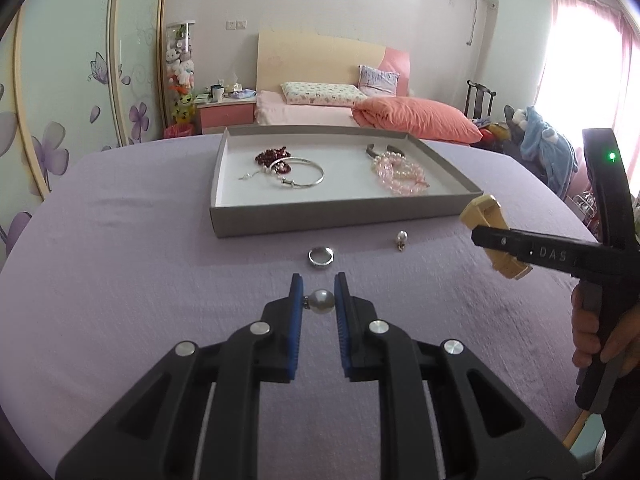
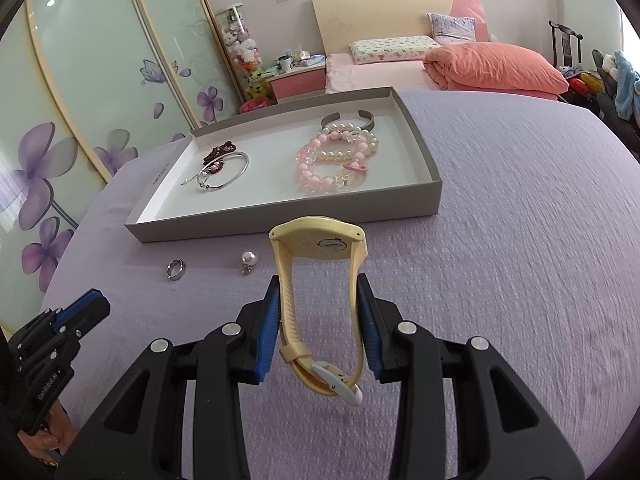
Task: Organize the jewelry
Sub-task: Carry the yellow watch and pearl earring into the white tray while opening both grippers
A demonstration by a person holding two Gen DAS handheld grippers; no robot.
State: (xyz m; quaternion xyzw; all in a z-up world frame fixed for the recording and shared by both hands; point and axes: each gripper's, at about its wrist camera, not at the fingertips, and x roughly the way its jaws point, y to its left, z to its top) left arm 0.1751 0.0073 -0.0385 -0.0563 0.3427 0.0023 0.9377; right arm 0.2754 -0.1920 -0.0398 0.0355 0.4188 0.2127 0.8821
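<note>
My left gripper (image 1: 319, 282) is shut on a pearl earring (image 1: 322, 301), held between its blue pads just above the purple cloth. My right gripper (image 2: 318, 286) is shut on a cream-yellow watch (image 2: 320, 240) by its strap, face end forward; it also shows in the left wrist view (image 1: 494, 236). A grey tray (image 1: 340, 220) holds a dark red bead bracelet (image 1: 272, 155), a silver bangle (image 1: 298, 174), pink and pearl bead bracelets (image 2: 334, 156) and a grey cuff (image 2: 348, 118). A silver ring (image 1: 321, 256) and a second pearl earring (image 1: 401, 239) lie on the cloth in front of the tray.
The table is covered with a purple cloth (image 2: 520, 260). A bed with an orange duvet (image 1: 416, 118) stands behind it, a wardrobe with flower doors (image 2: 100, 100) to the left, a chair with clothes (image 1: 544, 140) at right.
</note>
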